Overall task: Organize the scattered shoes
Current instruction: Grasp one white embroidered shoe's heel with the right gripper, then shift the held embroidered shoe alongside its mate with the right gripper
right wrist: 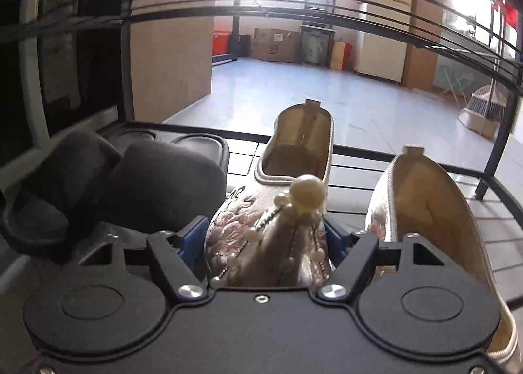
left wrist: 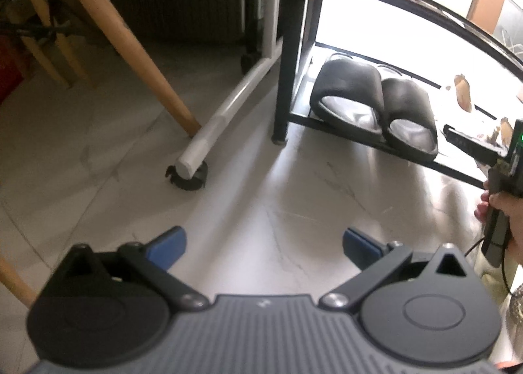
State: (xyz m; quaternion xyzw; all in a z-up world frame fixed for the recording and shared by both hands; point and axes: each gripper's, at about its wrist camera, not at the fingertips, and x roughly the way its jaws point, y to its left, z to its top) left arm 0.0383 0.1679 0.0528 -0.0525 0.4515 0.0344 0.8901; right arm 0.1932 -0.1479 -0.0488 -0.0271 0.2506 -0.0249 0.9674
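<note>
My right gripper (right wrist: 266, 236) is shut on the toe of a beige embroidered shoe (right wrist: 235, 217) topped with a pearl ornament (right wrist: 309, 191); both blue pads press its sides. The shoe rests on the lower shelf (right wrist: 359, 150) of a black shoe rack, heel pointing away. Its mate (right wrist: 421, 204) lies just to the right. A pair of black slippers (right wrist: 157, 178) sits to the left on the same shelf. In the left wrist view my left gripper (left wrist: 264, 243) hangs open over bare floor, short of the rack, with the black slippers (left wrist: 346, 96) ahead.
The rack's black post (left wrist: 287, 47) stands ahead of the left gripper. A wooden chair leg (left wrist: 130, 40) and a white tube on a caster (left wrist: 189, 178) are at left. A hand (left wrist: 503, 210) holds the other gripper at the right edge. Cardboard boxes (right wrist: 276, 45) line the far wall.
</note>
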